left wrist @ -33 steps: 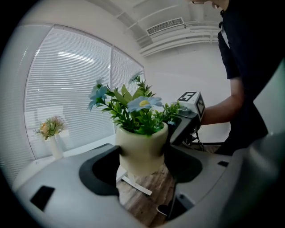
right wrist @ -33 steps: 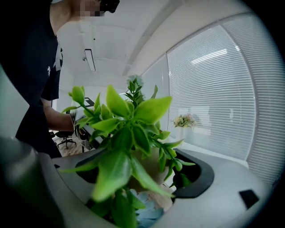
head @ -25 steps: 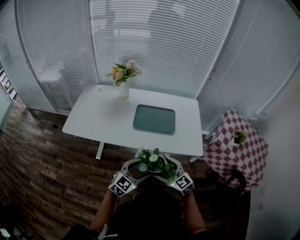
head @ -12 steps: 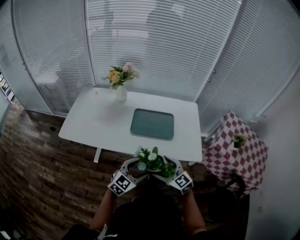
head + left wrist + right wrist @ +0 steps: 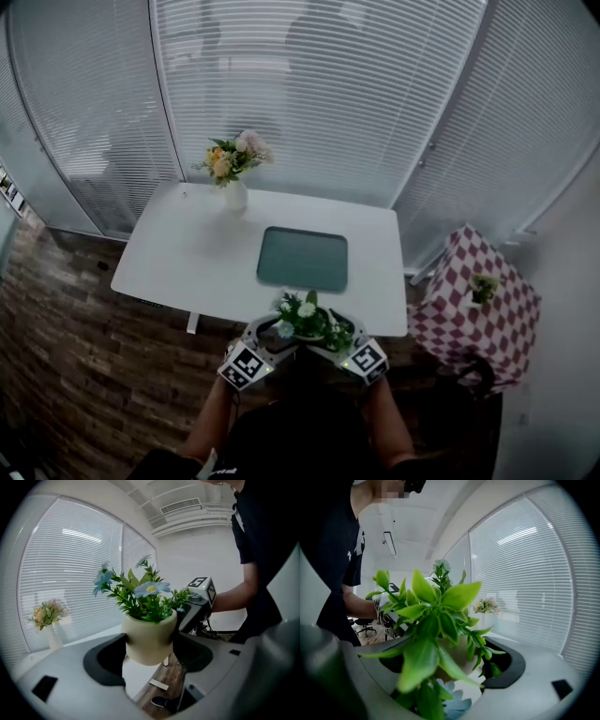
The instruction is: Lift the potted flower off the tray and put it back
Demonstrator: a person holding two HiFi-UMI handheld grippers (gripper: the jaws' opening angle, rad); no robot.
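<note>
- Carrying the potted flower (image 5: pixel 305 323) in the air close to the body, just short of the near edge of the table (image 5: pixel 187 248) and well apart from the bare tray (image 5: pixel 302 259)
- Clamped on one side by the left gripper (image 5: pixel 151 645), with jaws pressed against both flanks of the cream pot (image 5: pixel 147 629), low on its rounded body
- Clamped on the other side by the right gripper (image 5: pixel 450 654), with jaws closed round the same pot, though half masked by leaves in that view
- Likely light, judging by the small pot and what look like artificial sprigs
- Probably rigid and smooth-walled, so prone to slipping or turning in a two-point pinch
- Best gripped on the pot wall below the rim, never on stems or petals, too soft to bear any load
- Worth keeping upright and level for the return to the tray, and setting down gently, given a pot that looks liable to chip or crack
</note>
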